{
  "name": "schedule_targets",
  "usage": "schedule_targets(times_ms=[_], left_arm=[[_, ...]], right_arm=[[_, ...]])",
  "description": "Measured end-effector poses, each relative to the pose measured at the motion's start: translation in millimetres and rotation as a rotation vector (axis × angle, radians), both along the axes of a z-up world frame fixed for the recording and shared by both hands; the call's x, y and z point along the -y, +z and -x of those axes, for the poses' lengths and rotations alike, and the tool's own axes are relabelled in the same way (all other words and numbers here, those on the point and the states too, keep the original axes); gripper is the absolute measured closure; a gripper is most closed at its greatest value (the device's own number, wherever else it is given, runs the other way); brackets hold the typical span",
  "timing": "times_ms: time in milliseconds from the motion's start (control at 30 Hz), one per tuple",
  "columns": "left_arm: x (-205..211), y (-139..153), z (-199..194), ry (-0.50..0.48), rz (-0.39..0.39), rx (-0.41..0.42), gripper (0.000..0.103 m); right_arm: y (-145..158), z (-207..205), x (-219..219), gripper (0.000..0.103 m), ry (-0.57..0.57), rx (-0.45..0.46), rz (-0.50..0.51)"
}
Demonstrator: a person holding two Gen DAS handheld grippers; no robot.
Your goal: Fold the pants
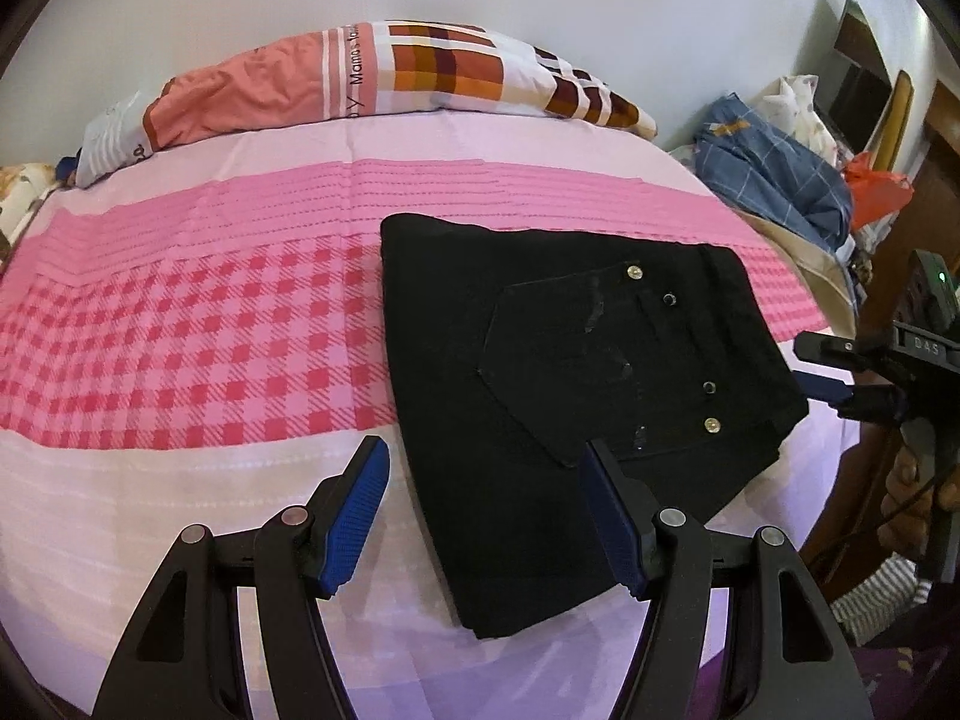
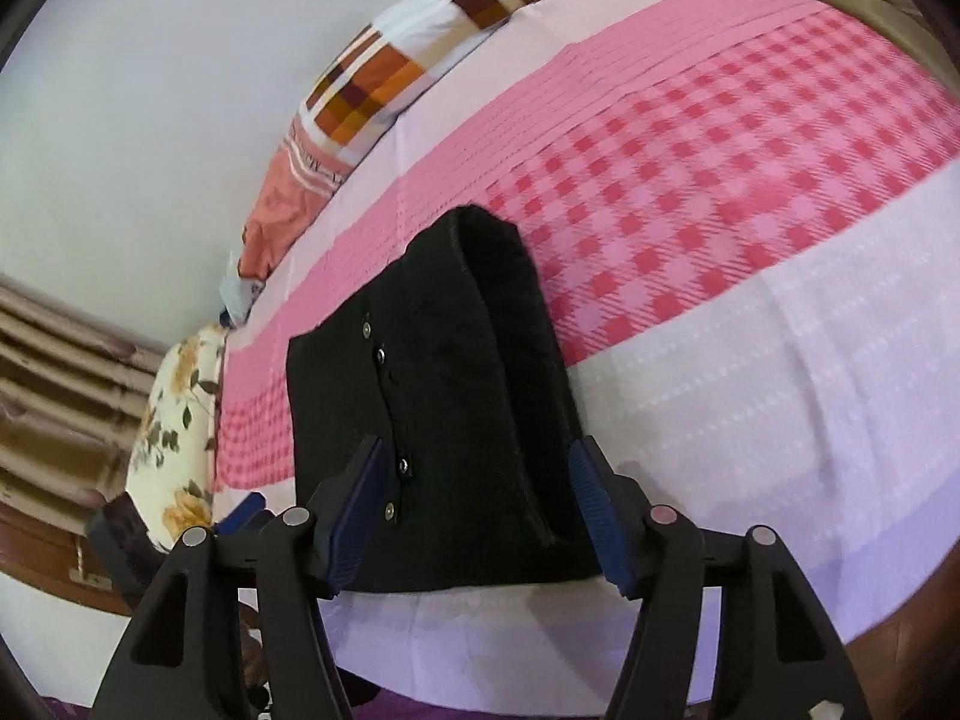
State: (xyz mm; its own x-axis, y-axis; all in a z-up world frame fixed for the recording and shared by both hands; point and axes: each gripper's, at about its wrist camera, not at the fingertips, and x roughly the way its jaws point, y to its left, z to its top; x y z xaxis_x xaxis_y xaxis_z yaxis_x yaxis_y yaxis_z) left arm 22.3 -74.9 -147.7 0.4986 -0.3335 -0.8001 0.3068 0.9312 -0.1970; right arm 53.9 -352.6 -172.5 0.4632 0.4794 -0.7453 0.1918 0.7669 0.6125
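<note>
Bedspread [image 1: 180,348] bears folded pants [image 1: 576,360]; 2 tongs hover open, tilted down.

Bare bedsheet [image 1: 180,330] left of folded pants [image 1: 570,360], pillows [image 1: 360,72] (far edge) blocking

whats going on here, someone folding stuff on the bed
A person with a two-finger gripper in each hand is folding black pants on a pink checked bedsheet. The pants lie flat in a compact folded stack, back pocket up. The left gripper and the right gripper are both open above the stack's near edges, gripping nothing.
</note>
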Motion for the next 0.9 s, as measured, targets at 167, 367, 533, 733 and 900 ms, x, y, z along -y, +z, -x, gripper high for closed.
schedule_targets(times_ms=[167, 367, 533, 733, 900], left_arm=[[0.6, -2.2, -1.7, 0.013, -0.045, -0.002, 0.037], [-0.5, -5.5, -7.5, 0.035, -0.084, -0.008, 0.028], [1.5, -5.1, -13.9, 0.044, -0.121, 0.01, 0.018], [3.6, -9.1, -23.4, 0.044, -0.145, 0.012, 0.013], [4.1, -10.6, -29.2, 0.074, -0.165, 0.022, 0.009]], right_arm=[[-6.8, -7.1, -6.1, 0.041, 0.024, 0.0, 0.06], [-18.2, -13.8, -4.0, 0.037, 0.025, -0.026, 0.066], [-27.9, -18.3, -7.1, 0.037, 0.039, -0.044, 0.052], [-31.6, -20.5, -13.1, 0.033, 0.071, -0.033, 0.056], [-32.4, -20.0, -15.0, 0.027, 0.09, -0.005, 0.05]])
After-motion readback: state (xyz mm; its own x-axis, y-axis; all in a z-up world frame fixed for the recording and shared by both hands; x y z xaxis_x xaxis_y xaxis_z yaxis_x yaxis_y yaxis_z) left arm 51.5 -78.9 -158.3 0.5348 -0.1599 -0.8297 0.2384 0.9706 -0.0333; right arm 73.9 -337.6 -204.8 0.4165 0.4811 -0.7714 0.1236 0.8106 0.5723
